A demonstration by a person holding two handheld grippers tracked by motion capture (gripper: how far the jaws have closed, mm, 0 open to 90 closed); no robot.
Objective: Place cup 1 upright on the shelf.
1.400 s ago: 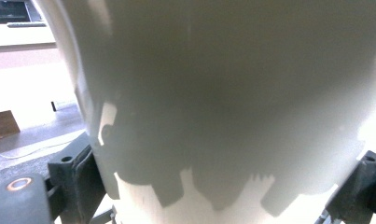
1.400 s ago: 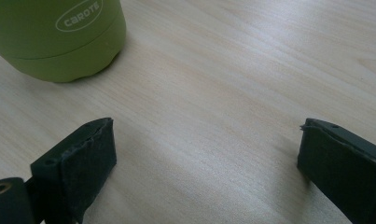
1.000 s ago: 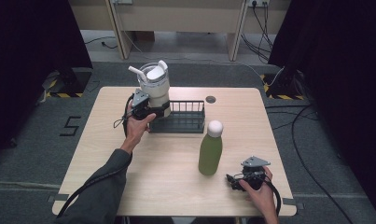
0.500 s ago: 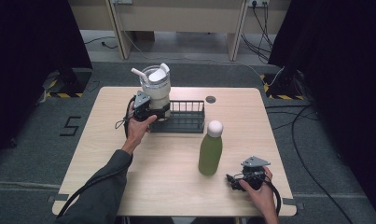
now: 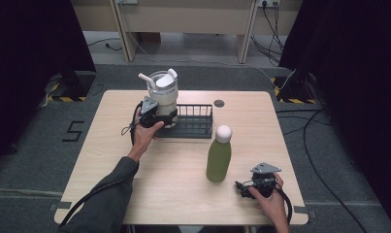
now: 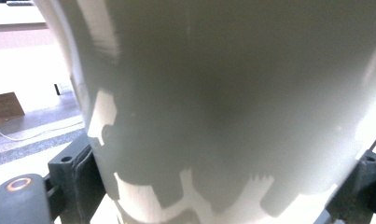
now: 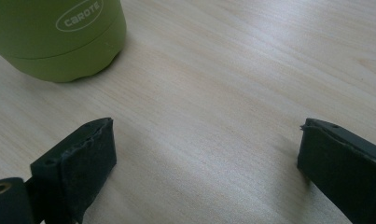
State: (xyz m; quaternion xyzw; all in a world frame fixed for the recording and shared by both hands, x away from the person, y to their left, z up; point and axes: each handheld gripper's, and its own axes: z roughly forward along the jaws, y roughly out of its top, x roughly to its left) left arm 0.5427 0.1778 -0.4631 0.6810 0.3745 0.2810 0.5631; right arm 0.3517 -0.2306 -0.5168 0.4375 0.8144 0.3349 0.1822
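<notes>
Since the earlier frames, the white tumbler (image 5: 164, 94) has shifted slightly rightward with the left hand-held gripper (image 5: 156, 118), toward the left end of the black wire rack (image 5: 195, 121); the right hand-held gripper (image 5: 246, 187) has not moved.

High view: the tumbler stands upright, long axis vertical, clamped low on its body by the left hand-held gripper. Whether its base touches the rack or the counter (image 5: 110, 145) cannot be told. The green bottle (image 5: 219, 155) stands upright between the rack and the right hand-held gripper, so the left hand is the nearer to the rack.

Left gripper view: the tumbler wall (image 6: 223, 93) sits directly ahead, gripped between both jaws.

Right gripper view: the jaws stand wide apart, holding nothing, low over the counter; the bottle base (image 7: 59, 42) lies ahead and left.
</notes>
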